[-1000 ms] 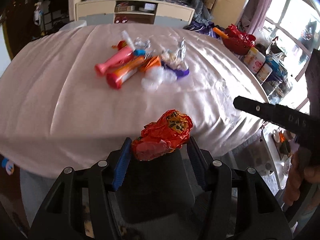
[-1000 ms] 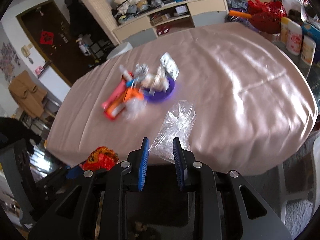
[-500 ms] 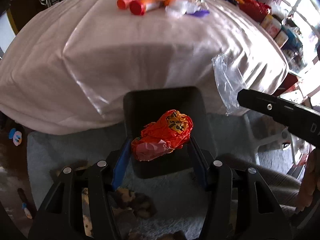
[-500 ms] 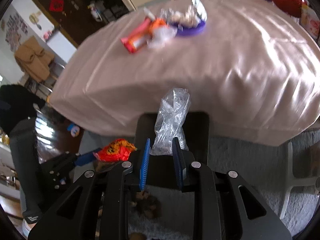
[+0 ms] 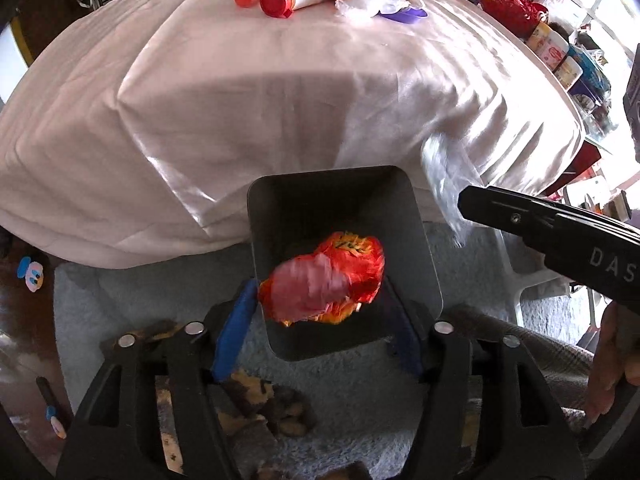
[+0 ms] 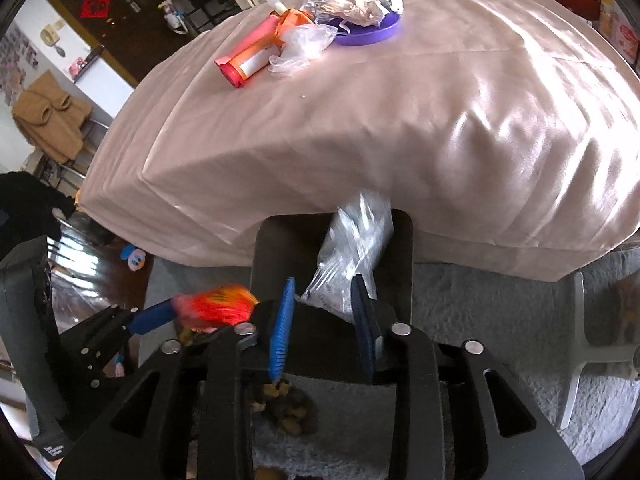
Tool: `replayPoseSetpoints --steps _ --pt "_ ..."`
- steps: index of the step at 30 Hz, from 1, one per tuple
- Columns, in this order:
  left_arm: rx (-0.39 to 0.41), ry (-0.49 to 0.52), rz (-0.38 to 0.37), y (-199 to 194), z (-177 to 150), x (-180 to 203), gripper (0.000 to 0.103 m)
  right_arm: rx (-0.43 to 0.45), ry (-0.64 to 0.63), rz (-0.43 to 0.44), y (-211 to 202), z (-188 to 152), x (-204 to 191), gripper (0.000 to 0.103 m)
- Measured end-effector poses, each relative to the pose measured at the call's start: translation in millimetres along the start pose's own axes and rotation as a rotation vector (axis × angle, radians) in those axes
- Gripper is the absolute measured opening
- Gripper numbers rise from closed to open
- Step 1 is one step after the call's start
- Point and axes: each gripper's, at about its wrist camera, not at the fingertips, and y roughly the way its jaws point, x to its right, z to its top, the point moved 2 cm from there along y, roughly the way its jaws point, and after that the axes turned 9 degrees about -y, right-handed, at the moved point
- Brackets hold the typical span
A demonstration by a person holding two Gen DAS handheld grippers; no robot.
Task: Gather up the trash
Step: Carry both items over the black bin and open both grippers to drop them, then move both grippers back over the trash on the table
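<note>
A dark square bin (image 5: 328, 174) stands on the carpet against the draped table; its rim (image 6: 276, 224) also shows in the right wrist view. My left gripper (image 5: 320, 285) hangs over it with its jaws opening. The crumpled orange-red wrapper (image 5: 324, 280) between them is blurred and loose from the pads. My right gripper (image 6: 324, 280) is opening too, and the clear plastic bag (image 6: 354, 244) slips between its blue pads (image 6: 282, 328). On the tabletop remain pink and orange tubes (image 6: 250, 56), clear film (image 6: 304, 42) and a purple plate (image 6: 370, 34) of crumpled paper.
The pink tablecloth (image 5: 240, 120) hangs down behind the bin. Grey carpet (image 6: 500, 320) surrounds it, with a white chair base (image 6: 592, 344) at right and a brown patterned item (image 5: 276, 404) below the grippers. A cartoon toy (image 5: 31, 278) lies on the dark floor.
Both grippers came down from the table edge to above the bin. Their jaws have widened, and the wrapper and the bag have come loose and blur downward.
</note>
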Motion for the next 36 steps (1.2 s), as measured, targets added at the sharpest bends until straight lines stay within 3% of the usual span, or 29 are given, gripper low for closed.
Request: replayPoseSetpoints --steps 7,12,14,19,25,36 --pt "0.024 0.0 0.022 -3.6 1.9 -3.4 0.081 0.028 0.028 0.004 -5.7 6.0 5.4 0.051" --pt "0.054 -0.016 0.024 -13.2 7.4 -9.6 0.086 0.095 0.078 -0.023 -23.4 15.7 23.8 0.075" --pt "0.077 -0.035 0.027 -19.0 13.1 -14.3 0.087 0.132 0.099 -0.049 -33.3 20.5 33.0 0.08" --pt "0.122 -0.081 0.057 -27.5 32.3 -28.8 0.089 0.184 0.104 -0.057 -46.5 35.6 43.4 0.08" --pt "0.226 -0.058 0.112 -42.8 65.7 -34.5 0.089 0.208 0.06 -0.085 -45.7 57.7 37.0 0.08" --pt "0.279 -0.025 0.108 -41.9 124.7 -27.2 0.086 0.221 0.071 -0.051 -23.4 104.4 29.7 0.08"
